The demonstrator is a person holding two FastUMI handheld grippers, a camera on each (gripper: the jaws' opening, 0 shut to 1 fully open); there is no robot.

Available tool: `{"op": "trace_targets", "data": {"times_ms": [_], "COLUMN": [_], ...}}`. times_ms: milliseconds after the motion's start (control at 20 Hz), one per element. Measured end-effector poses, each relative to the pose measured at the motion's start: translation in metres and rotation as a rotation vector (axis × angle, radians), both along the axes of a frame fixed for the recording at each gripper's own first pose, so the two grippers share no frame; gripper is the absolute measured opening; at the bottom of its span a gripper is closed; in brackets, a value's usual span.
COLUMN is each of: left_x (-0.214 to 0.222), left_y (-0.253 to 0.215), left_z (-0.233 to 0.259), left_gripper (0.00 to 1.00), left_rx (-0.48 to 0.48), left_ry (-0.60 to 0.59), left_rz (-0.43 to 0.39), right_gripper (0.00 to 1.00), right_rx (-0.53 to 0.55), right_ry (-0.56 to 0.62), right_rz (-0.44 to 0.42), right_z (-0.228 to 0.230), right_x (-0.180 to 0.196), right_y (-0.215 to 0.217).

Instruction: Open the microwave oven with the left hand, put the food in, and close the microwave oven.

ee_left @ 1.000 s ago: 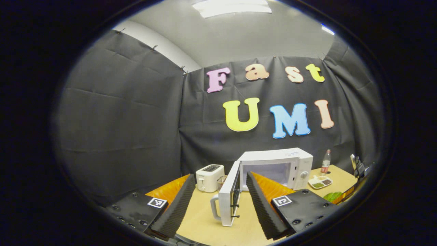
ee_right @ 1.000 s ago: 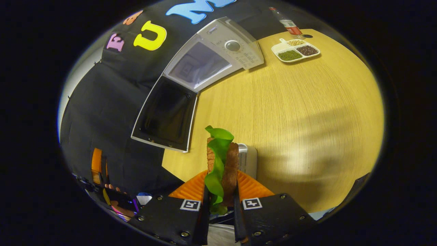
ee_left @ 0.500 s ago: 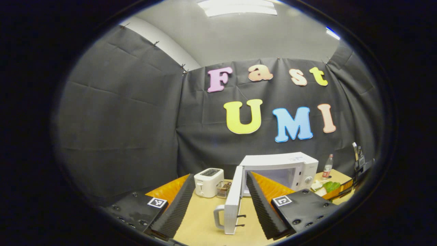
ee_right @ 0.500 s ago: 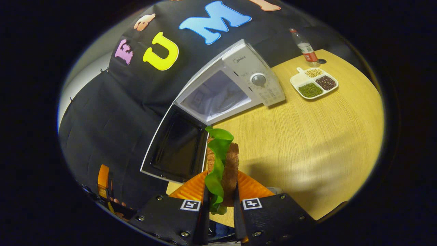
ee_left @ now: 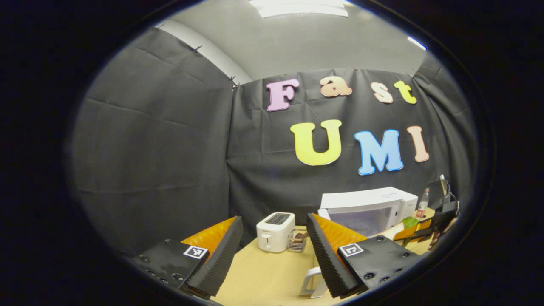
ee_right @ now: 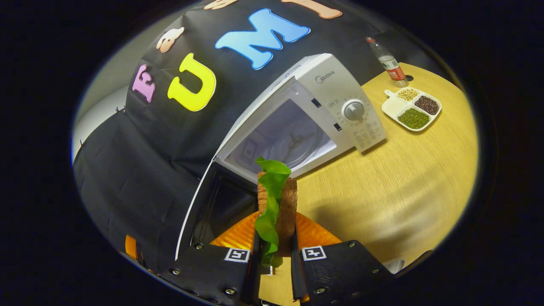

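- Sandwich of brown bread and green lettuce: clamped upright in the right claw, now closer to the white microwave oven than a second ago.
- Microwave door: swung open; cavity exposed, insertion can follow.
- Left claw: fingers apart, empty, withdrawn above the wooden table.

Low in the frame the left gripper has its fingers spread wide apart, holding nothing. Between them stand a toaster and a small basket; the microwave sits lower right (door handle at bottom centre).
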State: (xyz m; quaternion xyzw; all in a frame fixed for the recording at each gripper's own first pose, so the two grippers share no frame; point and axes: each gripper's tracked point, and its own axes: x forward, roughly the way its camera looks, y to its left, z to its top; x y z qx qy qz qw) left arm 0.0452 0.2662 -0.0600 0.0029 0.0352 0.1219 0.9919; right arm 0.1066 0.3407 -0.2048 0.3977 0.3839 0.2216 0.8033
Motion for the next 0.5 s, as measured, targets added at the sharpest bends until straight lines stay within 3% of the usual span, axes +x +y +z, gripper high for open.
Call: {"op": "trace_targets", "data": {"times_ms": [100, 500], "left_x": [0.008, 0.030], "left_y": [0.014, 0.058], "left_z": [-0.008, -0.038], "left_gripper": [0.99, 0.94], "left_rx": [-0.008, -0.013], "left_ry": [0.013, 0.094], "left_rz": [-0.002, -0.022], "right_gripper": [0.30, 0.30], "right_rx": [-0.009, -0.040], "right_ry": [-0.025, -0.099], "right_rz": [-0.049, -0.193], "right_z": [-0.003, -0.022], "right_x": [0.020, 0.095], "right_y": [0.011, 0.059]}}
